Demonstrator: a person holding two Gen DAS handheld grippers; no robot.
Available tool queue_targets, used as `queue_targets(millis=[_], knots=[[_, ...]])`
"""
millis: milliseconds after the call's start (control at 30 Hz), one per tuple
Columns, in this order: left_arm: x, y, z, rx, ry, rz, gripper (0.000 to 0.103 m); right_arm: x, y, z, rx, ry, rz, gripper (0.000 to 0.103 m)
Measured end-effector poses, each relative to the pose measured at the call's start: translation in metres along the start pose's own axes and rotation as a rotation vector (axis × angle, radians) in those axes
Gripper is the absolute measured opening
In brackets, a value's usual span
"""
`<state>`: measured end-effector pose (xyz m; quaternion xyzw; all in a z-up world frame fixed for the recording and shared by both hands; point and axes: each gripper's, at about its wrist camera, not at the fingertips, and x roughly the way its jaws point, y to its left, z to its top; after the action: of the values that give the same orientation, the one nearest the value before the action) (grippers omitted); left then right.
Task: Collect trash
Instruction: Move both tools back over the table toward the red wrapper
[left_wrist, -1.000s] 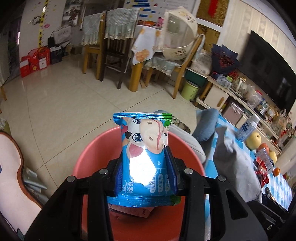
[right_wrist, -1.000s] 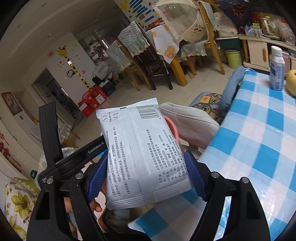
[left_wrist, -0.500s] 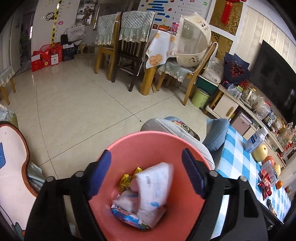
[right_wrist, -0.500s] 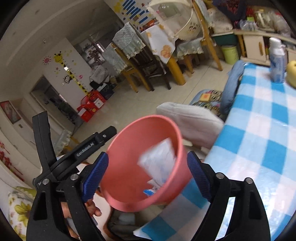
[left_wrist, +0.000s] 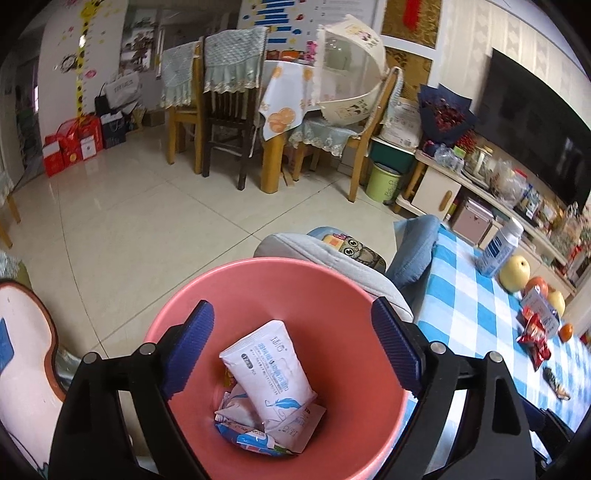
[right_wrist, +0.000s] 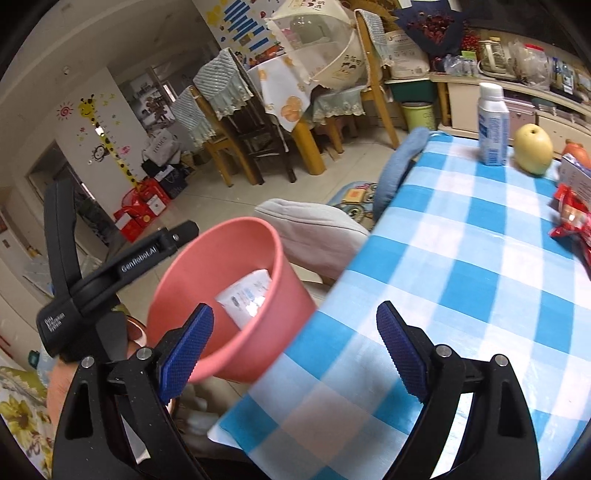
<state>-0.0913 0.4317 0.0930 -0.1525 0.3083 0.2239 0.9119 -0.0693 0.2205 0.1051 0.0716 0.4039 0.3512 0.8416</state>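
Note:
A pink bin (left_wrist: 280, 280) sits below my left gripper (left_wrist: 291, 347), whose jaws are opening with nothing between them. In the bin lie a white packet (left_wrist: 269, 373) and a blue wrapper (left_wrist: 251, 439) among other wrappers. My right gripper (right_wrist: 295, 343) is open and holds nothing, hovering over the table's near corner beside the bin (right_wrist: 229, 295). The white packet (right_wrist: 247, 295) shows inside the bin. A red wrapper (right_wrist: 570, 218) lies on the table at the far right.
The blue-and-white checked tablecloth (right_wrist: 461, 258) carries a white bottle (right_wrist: 491, 125), a yellow fruit (right_wrist: 533, 147) and a small box. A grey cushion (right_wrist: 314, 232) sits behind the bin. Dining chairs and a table stand across the tiled floor.
Both grippers opened and let go of their packets: the blue cartoon packet and the white one dropped into the pink bin. The right gripper swung towards the table.

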Motion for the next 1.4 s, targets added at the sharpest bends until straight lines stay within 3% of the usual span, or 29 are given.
queue_targets(millis=[600, 867, 1400], knots=[[-0.004, -0.064, -0.013, 0.180, 0.007, -0.085, 0.088, -0.032, -0.037, -0.021, -0.020, -0.015, -0.115, 0.093], [-0.006, -0.082, -0.018, 0.188, 0.004, -0.125, 0.088, -0.047, -0.052, -0.025, -0.037, -0.037, -0.156, 0.093], [-0.002, -0.114, -0.030, 0.297, 0.019, -0.110, 0.088, -0.070, -0.076, -0.027, -0.013, -0.077, -0.164, 0.095]])
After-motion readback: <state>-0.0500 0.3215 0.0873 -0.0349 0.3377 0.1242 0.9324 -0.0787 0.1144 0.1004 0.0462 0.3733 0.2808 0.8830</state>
